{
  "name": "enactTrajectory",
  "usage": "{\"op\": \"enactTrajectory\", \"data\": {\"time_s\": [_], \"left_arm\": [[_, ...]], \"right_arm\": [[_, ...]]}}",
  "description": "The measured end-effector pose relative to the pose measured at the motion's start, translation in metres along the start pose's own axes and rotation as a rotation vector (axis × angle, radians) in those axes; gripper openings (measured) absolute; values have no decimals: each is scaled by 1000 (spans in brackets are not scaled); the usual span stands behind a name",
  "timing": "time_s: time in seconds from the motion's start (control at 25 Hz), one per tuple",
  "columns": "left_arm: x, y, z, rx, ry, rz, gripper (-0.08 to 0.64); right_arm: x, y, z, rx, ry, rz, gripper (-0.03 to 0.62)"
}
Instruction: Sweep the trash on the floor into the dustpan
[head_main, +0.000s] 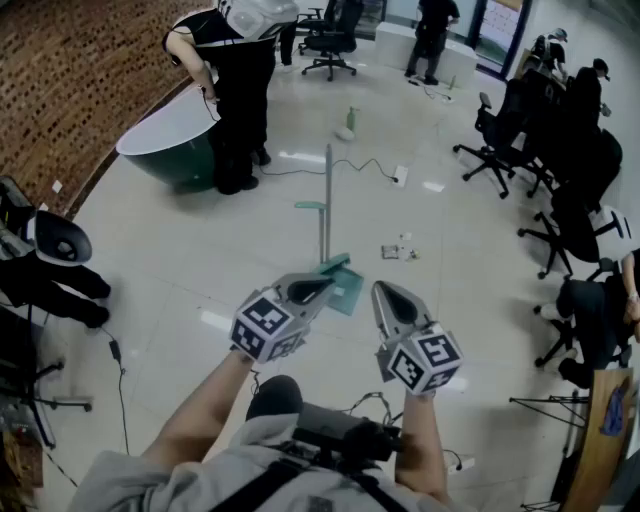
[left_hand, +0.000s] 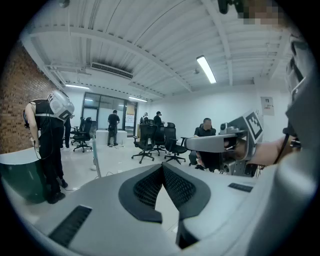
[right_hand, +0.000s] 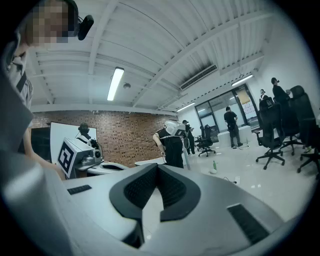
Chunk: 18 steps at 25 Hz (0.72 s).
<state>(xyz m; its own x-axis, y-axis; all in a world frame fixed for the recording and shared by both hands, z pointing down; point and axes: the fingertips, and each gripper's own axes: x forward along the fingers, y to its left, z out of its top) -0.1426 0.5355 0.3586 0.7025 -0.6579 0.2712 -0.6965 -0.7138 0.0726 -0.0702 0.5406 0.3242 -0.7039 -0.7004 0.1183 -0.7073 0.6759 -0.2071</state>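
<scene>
A teal dustpan (head_main: 343, 287) with a tall upright handle (head_main: 327, 195) stands on the pale floor just beyond my two grippers. Small pieces of trash (head_main: 399, 252) lie on the floor to its right. My left gripper (head_main: 320, 285) is shut and empty, its tip close to the dustpan's near edge. My right gripper (head_main: 384, 291) is also shut and empty, a little right of the pan. In the left gripper view the pads (left_hand: 150, 186) meet with nothing between them, and the right gripper (left_hand: 225, 143) shows beside them. The right gripper view shows closed jaws too.
A person in black with a helmet (head_main: 238, 80) bends beside a green-and-white tub (head_main: 165, 143). A cable and socket block (head_main: 399, 177) lie past the dustpan, with a small green-handled object (head_main: 347, 127) farther off. Office chairs (head_main: 498, 140) and seated people line the right side.
</scene>
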Motion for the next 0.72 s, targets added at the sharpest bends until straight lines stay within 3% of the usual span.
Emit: {"op": "enactTrajectory", "data": {"time_s": [0.16,0.4,0.56,0.72], "left_arm": [[13,44,8,3,-18,24,5],[52,131,12,23,-19,-4,5],[88,214,-4,38,37,-67,5],[128,289,-41,93,139,-186,5]], "right_arm": [[36,-12,4,-18,17,16,2],[116,-43,4,-32,56,-24,2],[186,-67,5,18,83,-82,2],[257,-92,-4,65,122,-199,2]]}}
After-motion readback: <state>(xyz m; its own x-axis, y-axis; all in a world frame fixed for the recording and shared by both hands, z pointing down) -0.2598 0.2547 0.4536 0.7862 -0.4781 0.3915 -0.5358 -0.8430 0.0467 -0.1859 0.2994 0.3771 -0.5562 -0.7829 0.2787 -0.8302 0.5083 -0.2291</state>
